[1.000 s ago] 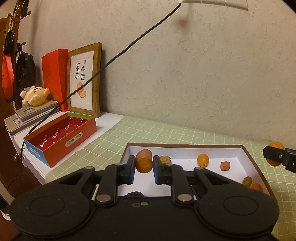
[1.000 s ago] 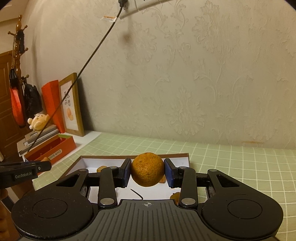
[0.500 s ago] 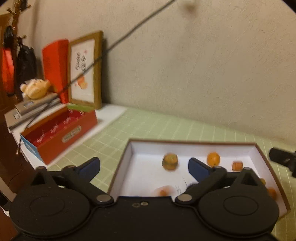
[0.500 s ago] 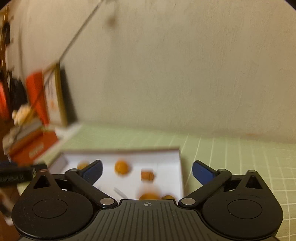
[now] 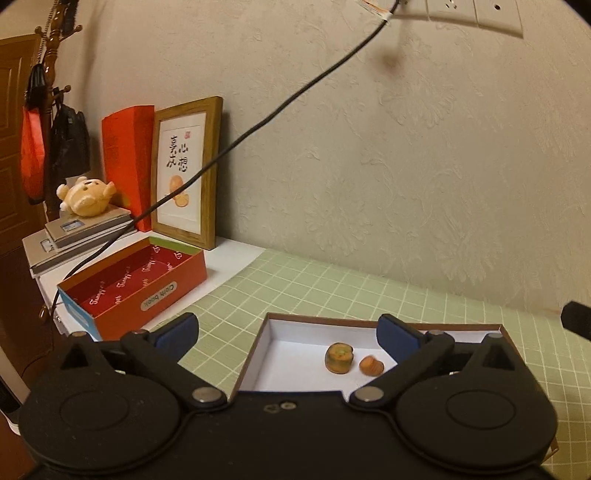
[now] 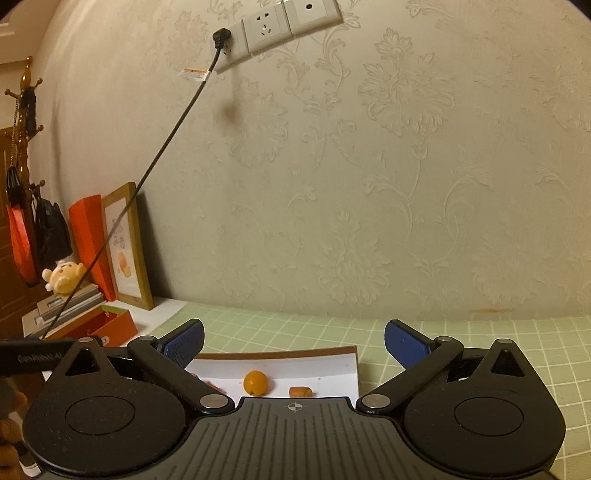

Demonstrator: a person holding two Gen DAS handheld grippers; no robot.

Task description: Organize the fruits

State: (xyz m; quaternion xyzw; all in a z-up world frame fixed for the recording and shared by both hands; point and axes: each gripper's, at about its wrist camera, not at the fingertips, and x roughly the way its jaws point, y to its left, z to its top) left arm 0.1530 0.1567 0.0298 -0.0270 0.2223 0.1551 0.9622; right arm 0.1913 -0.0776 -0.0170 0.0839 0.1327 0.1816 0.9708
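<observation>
"Cloth book" label (image 5: 159, 295) on red box (image 5: 122, 295), upside down

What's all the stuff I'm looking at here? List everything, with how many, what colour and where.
White tray: one, brown-rimmed, on the green checked mat.
Fruit pieces: at least four, orange; two in the left wrist view, two in the right wrist view.
Red box: one, open, left of the tray.
Framed picture: one, wooden frame, against the wall.
Plush toy: one, yellow, on grey scales.
Black cable: one, plugged into the white wall socket.
Coat rack: one, wooden, far left.
Left gripper: black, blue pads, jaws open.
Right gripper: same, jaws open.
</observation>
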